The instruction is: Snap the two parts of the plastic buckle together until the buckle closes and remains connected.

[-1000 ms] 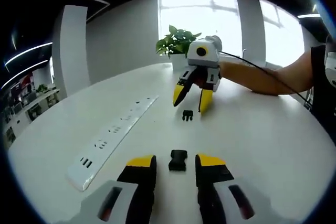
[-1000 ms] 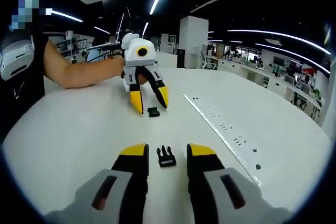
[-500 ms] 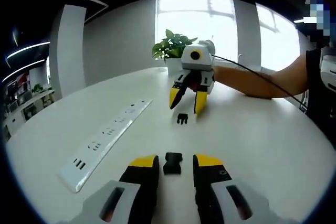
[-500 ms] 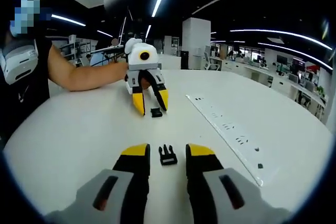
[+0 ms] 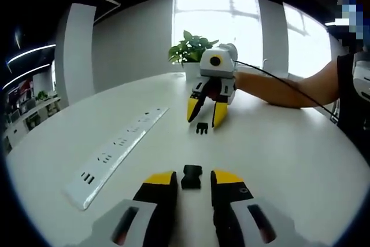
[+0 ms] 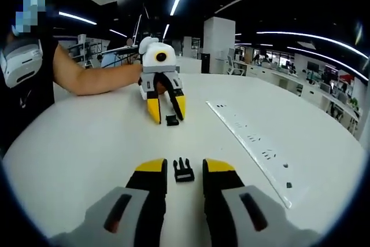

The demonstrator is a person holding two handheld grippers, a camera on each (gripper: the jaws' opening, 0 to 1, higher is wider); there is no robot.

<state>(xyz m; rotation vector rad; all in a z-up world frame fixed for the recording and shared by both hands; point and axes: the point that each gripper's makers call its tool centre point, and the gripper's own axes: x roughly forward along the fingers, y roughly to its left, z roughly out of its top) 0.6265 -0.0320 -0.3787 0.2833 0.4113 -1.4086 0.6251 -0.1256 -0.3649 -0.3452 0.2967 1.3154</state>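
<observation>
On the white table (image 5: 289,154) lies the black socket half of the buckle (image 5: 191,176), between the yellow tips of my left gripper (image 5: 192,179), which is open and not pinching it. Farther off, the black pronged half (image 5: 201,128) rests just below my right gripper (image 5: 206,114). In the right gripper view the pronged half (image 6: 184,169) sits between the open right gripper's (image 6: 184,167) tips. The socket half (image 6: 171,120) lies at the far left gripper (image 6: 167,110). The two halves are apart, facing each other.
A long white power strip (image 5: 118,146) (image 6: 248,140) lies along one side of the table (image 6: 75,143). A potted plant (image 5: 193,47) stands at the far edge. A person's forearm (image 5: 283,88) (image 6: 92,76) reaches in behind each far gripper.
Both grippers' jaws have narrowed slightly around their buckle halves and edged a little forward. The two halves have not moved on the table.
</observation>
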